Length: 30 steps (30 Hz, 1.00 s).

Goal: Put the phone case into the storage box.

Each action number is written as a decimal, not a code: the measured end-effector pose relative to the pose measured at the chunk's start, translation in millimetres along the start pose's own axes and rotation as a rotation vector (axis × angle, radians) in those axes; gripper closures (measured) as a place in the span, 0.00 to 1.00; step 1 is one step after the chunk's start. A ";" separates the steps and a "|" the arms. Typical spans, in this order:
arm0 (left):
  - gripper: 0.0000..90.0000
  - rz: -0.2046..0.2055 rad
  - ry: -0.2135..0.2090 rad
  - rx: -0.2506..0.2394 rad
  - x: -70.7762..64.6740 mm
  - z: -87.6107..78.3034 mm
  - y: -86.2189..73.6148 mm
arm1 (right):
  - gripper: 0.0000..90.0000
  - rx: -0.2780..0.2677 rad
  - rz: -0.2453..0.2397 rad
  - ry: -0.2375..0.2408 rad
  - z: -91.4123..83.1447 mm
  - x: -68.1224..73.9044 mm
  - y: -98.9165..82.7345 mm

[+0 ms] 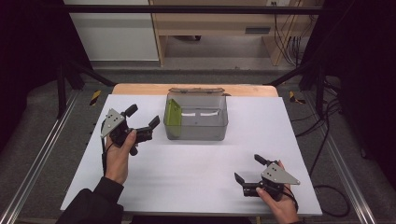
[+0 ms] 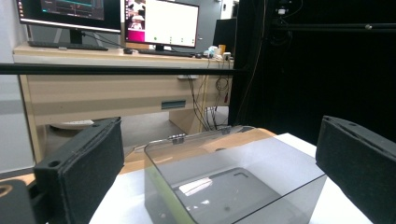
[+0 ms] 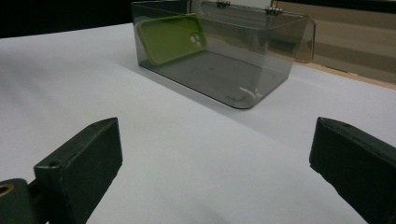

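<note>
A smoky clear plastic box [image 1: 196,117] stands on the white table top, its hinged lid folded back behind it. A green phone case [image 1: 173,113] leans on edge against the box's left inner wall; the right gripper view shows the case [image 3: 172,37] through the box wall [image 3: 224,79]. My left gripper [image 1: 143,119] is held open just left of the box, jaws wide and empty, with the box [image 2: 233,186] close ahead. My right gripper [image 1: 248,169] is open near the table's front right, nothing between its jaws.
The white sheet [image 1: 196,163] covers a wooden table [image 1: 140,88]. Metal rails run along both sides. A wooden desk [image 2: 116,88] with monitors stands behind, with cables at the right.
</note>
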State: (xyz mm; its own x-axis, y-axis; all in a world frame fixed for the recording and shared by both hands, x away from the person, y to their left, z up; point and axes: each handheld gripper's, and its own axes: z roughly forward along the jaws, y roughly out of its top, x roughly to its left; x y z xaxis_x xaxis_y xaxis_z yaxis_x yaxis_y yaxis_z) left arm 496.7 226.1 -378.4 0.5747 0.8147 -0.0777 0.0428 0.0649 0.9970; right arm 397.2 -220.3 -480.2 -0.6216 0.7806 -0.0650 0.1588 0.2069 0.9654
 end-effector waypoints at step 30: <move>0.01 -0.013 0.059 -0.028 28.6 -28.6 1.1 | 0.03 0.008 -0.002 -0.001 0.5 0.3 -0.6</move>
State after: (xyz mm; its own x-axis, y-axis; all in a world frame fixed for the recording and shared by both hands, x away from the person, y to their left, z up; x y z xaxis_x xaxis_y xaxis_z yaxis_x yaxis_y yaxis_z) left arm 489.8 266.0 -379.6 0.5250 0.8462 -0.0910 0.0264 0.0906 0.9955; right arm 397.3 -219.9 -480.8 -0.6214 0.7806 -0.0675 0.1633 0.2133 0.9632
